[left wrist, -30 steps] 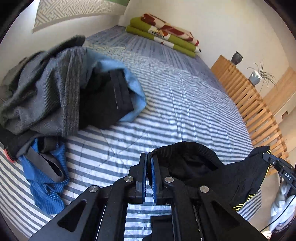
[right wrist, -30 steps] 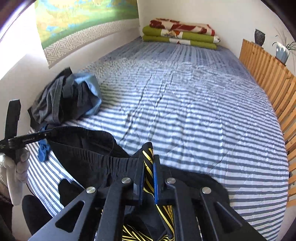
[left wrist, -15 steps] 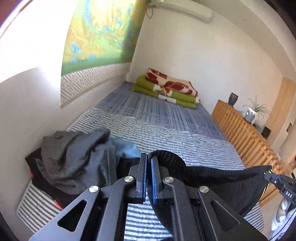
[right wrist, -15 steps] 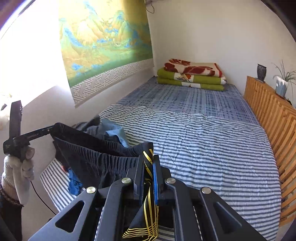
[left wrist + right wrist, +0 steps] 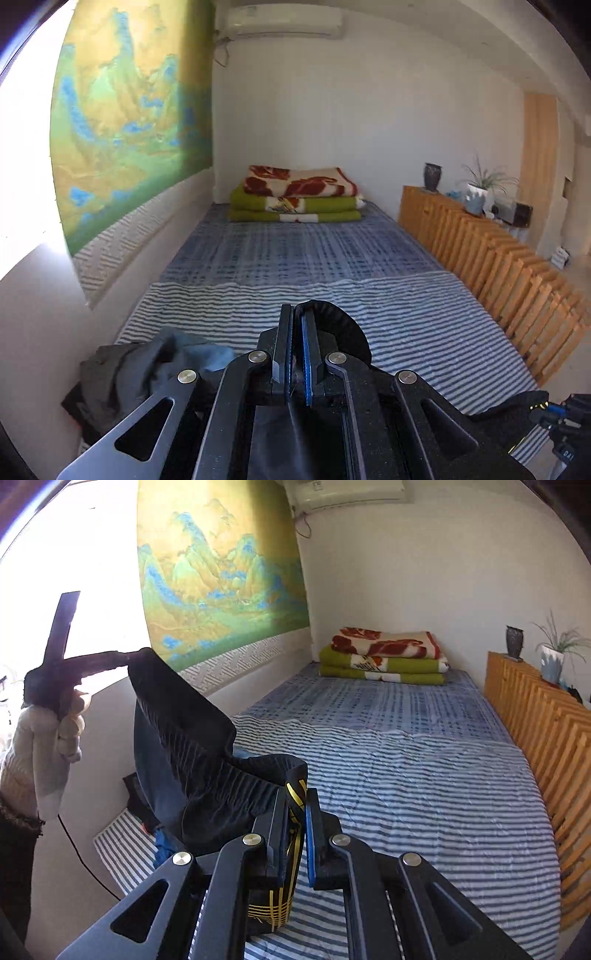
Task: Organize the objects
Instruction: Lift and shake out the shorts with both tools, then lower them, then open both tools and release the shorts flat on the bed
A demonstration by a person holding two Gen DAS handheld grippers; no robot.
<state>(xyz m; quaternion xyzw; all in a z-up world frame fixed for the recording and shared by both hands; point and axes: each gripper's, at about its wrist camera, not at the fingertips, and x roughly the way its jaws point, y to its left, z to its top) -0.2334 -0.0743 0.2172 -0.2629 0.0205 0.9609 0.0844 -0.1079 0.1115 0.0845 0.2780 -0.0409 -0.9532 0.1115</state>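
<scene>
Shorts (image 5: pixel 192 753) hang stretched above the bed (image 5: pixel 424 775); our left gripper (image 5: pixel 295 354) and right gripper (image 5: pixel 297 830) each clamp its waistband.

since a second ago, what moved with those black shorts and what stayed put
Both grippers, left gripper and right gripper, stayed shut on the black shorts and lifted them up off the striped bed. The pile of clothes and folded blankets stayed put.

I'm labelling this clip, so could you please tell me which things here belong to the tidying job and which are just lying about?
Job:
- black shorts, held by left gripper and right gripper
- clothes pile

Lying about:
- folded blankets
- plant
- vase
- wall painting
</scene>
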